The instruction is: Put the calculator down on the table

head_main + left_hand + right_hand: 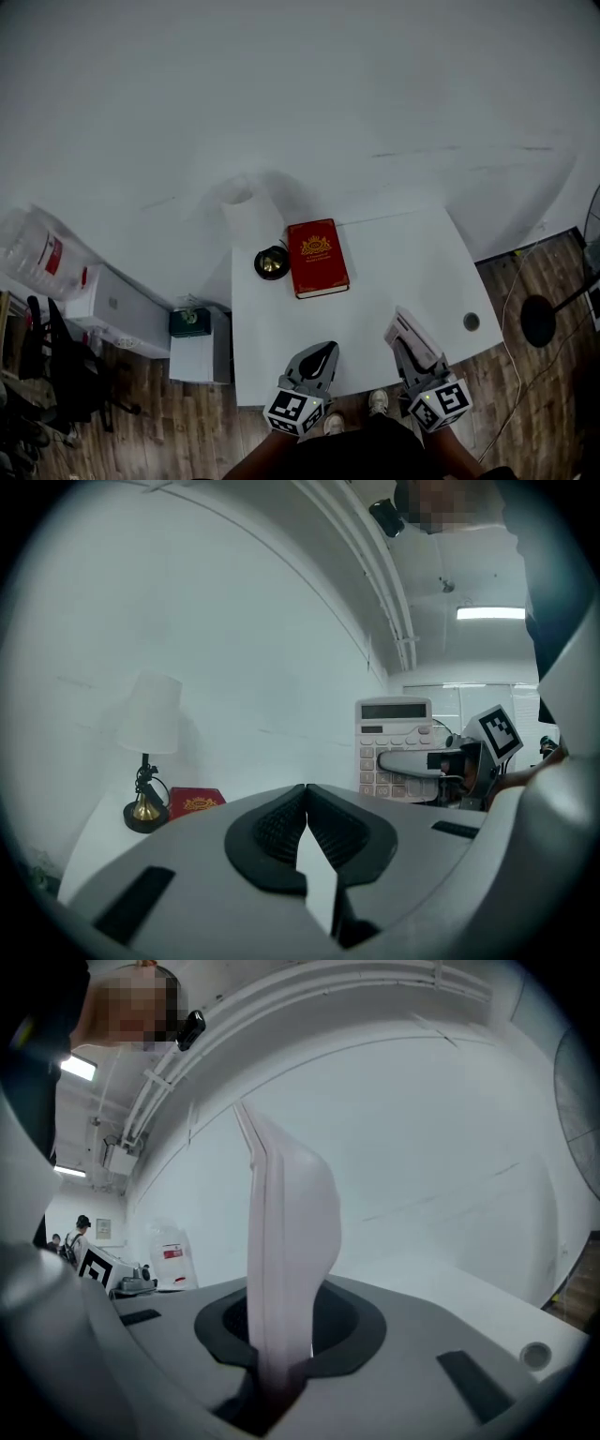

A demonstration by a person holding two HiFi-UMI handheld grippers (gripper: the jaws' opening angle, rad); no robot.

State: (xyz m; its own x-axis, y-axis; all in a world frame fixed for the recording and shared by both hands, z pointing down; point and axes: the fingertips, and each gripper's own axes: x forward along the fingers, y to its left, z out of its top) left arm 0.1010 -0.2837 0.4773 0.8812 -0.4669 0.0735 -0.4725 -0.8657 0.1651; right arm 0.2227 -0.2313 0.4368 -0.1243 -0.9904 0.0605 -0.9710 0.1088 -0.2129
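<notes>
While the right gripper [409,349] clamps the calculator [411,330] near the table's [403,253] front edge, the left gripper [322,353] is closed, empty, with bare top right of the book [317,258].

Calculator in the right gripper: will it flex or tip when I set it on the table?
Likely stiff: the calculator sticks straight out of the right gripper. Held on edge and thin, it would probably tip if released upright on the table.
</notes>
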